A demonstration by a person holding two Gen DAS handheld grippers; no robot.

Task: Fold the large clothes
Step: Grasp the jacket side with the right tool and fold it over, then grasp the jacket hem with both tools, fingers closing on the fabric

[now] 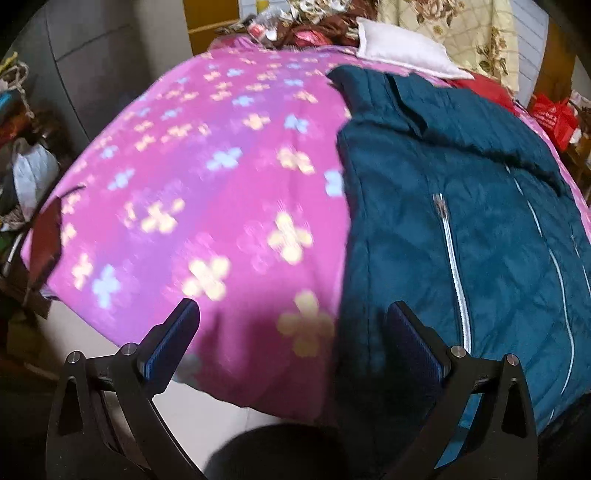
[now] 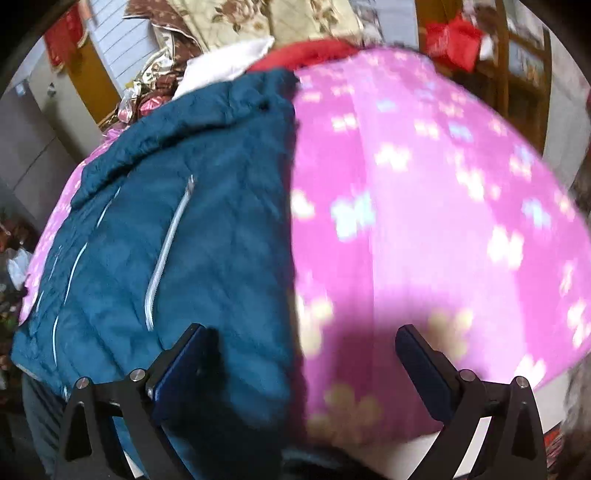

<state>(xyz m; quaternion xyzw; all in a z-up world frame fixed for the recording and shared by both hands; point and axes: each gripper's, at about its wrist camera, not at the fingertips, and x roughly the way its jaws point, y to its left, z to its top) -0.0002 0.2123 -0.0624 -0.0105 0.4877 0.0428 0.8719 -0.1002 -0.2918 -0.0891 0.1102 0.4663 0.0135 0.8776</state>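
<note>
A teal quilted jacket (image 1: 461, 206) with white zippers lies flat on a pink flowered bedspread (image 1: 207, 177), its sides folded in to a narrow strip. In the left wrist view the jacket fills the right side, and my left gripper (image 1: 293, 314) hovers open over its near left edge, holding nothing. In the right wrist view the jacket (image 2: 177, 229) fills the left side on the bedspread (image 2: 443, 221). My right gripper (image 2: 301, 339) stands open above the jacket's near right edge, with nothing between its fingers. Both views are blurred.
A white pillow (image 1: 399, 48) and red cloth (image 2: 314, 51) lie at the bed's far end, with floral bedding (image 1: 461, 33) behind. Clutter and bags (image 1: 29, 173) stand left of the bed. A red bag (image 1: 554, 118) sits at the far right. White floor (image 1: 207, 417) shows near the bed's edge.
</note>
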